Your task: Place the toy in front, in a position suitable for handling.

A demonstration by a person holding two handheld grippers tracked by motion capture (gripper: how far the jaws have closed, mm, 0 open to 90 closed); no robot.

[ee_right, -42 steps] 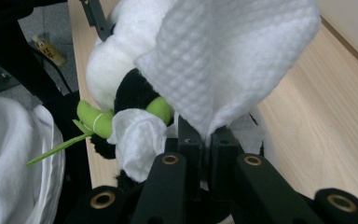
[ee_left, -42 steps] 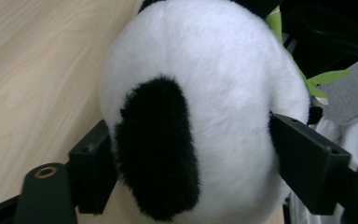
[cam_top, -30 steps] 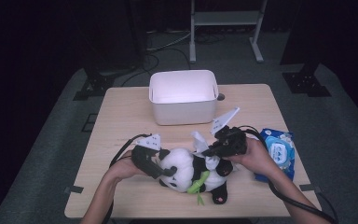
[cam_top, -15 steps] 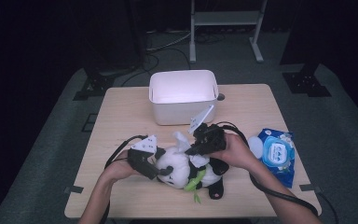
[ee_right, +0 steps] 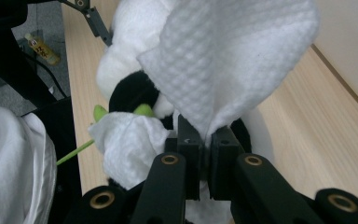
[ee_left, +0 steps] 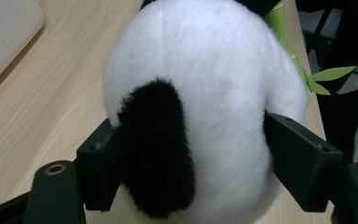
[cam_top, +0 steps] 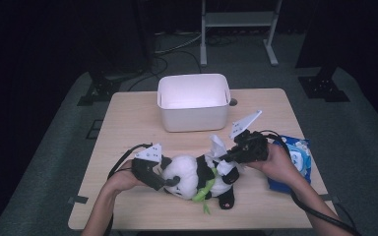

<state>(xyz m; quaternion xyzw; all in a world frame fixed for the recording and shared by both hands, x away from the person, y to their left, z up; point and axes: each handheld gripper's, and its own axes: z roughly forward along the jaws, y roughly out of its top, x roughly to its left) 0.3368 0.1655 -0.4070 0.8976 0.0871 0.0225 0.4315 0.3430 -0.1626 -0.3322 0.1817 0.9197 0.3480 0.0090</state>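
A: Item one, your left gripper [cam_top: 170,180]: where does it sit?

B: At the table's [cam_top: 128,128] seven o'clock, jaws clasped around the head of the plush panda [cam_top: 197,179], one pad on each side.

A: Item two, your right gripper [cam_top: 225,158]?

B: At five o'clock, jaws pinched tight on a white wipe [ee_right: 233,60] that touches the panda's body.

A: The panda itself?

B: Lying near the front edge, at six o'clock.

A: Other stock?

B: White bin [cam_top: 193,102] at twelve o'clock; blue wipe packet [cam_top: 295,157] at four o'clock, by your right hand [cam_top: 275,164].
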